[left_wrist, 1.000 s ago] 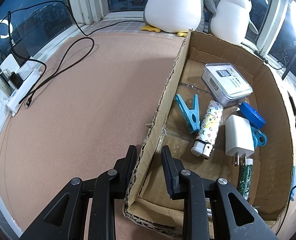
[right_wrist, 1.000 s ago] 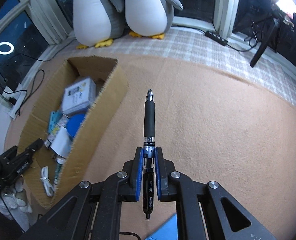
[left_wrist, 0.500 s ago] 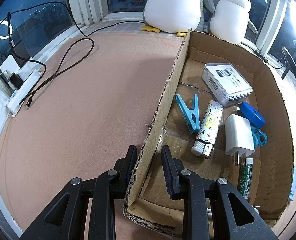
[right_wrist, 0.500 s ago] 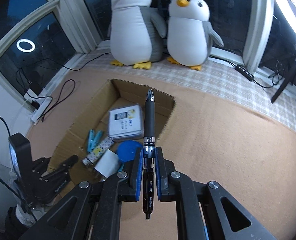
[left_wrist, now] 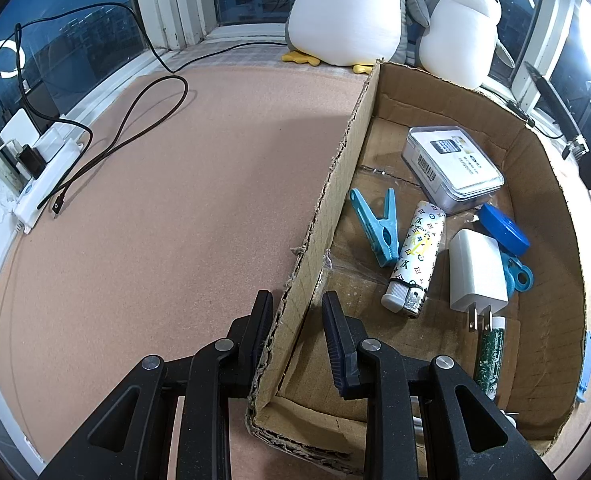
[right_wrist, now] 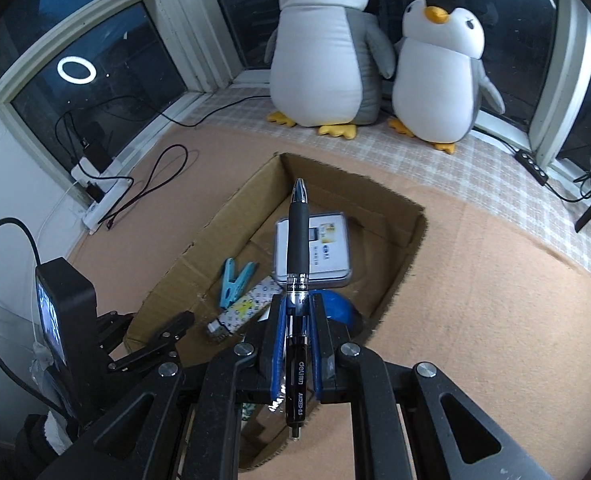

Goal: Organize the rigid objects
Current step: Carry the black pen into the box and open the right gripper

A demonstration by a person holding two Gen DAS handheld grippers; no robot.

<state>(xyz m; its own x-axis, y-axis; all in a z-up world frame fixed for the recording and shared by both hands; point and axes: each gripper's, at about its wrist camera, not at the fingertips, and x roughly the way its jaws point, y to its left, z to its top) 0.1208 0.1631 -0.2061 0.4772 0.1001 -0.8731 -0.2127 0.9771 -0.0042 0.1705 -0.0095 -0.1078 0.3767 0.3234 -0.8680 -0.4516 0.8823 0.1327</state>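
We've got the left gripper [left_wrist: 295, 312] clamped on the near-left wall of the box [left_wrist: 335, 184], one finger outside and one inside, squeezing the cardboard near its near corner. The right gripper [right_wrist: 295, 316] has its fingers shut tight on a black pen [right_wrist: 298, 248], held around the middle with the tip pointing away from us, out over the box.

The box sits on the tan tabletop [left_wrist: 175, 200], roughly mid-surface, with its far end toward the window edge where two plush penguins [right_wrist: 327, 52] stand. Inside we can see a clear case [left_wrist: 453, 168] at the far end, then a blue clothespin [left_wrist: 375, 228] by the left wall, a patterned lighter [left_wrist: 415, 260] just beside it, a white charger [left_wrist: 475, 272] next to that, a blue cap [left_wrist: 503, 228] and a blue clip [left_wrist: 519, 276] toward the right wall, and a green tube [left_wrist: 491, 356] nearest us.

A power strip [left_wrist: 43, 176] with cables lies along the tabletop's left edge.
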